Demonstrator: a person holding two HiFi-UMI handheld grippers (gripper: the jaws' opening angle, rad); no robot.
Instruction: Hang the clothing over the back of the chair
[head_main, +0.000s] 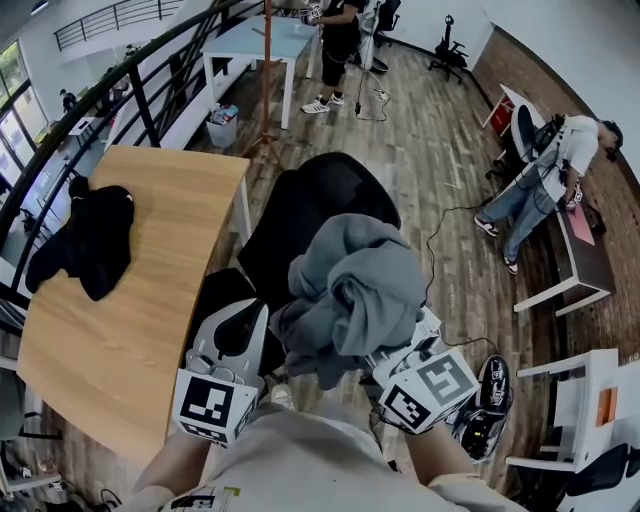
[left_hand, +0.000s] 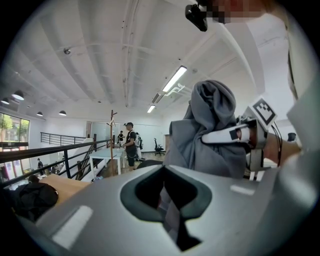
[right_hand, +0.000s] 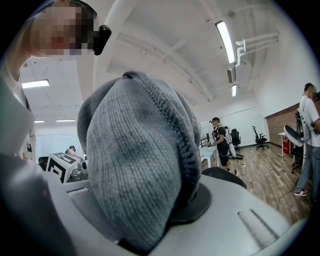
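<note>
Head view, grey clothing (head_main: 350, 290): a bunched bundle at the centre, held up in the air over the black chair (head_main: 320, 195), which stands toward 12 o'clock of it.
Head view, left hand-held gripper (head_main: 235, 335): at 7 o'clock of the bundle, touching its lower edge.
Head view, right hand-held gripper (head_main: 388, 352): at 5 o'clock of the bundle, its tips buried under the cloth.
Head view, table (head_main: 150, 300): wooden, at 9 o'clock of the chair, with a black garment (head_main: 90, 240) lying on its far left part.
Left gripper view, left hand-held gripper (left_hand: 172, 215): jaws closed, a thin strip of pale cloth pinched in the slot between them.
Left gripper view, grey clothing (left_hand: 210, 130): rises toward 1 o'clock, with the right hand-held gripper (left_hand: 235, 135) clamped on its right side.
Left gripper view, table (left_hand: 65, 185): at 9 o'clock, the black garment (left_hand: 30, 197) on it.
Right gripper view, right hand-held gripper (right_hand: 150, 220): jaws closed on a thick fold of the cloth.
Right gripper view, grey clothing (right_hand: 140, 165): knitted, bulging up and filling the centre.
Right gripper view, chair (right_hand: 225, 175): its dark top edge shows at 3 o'clock of the fold.
</note>
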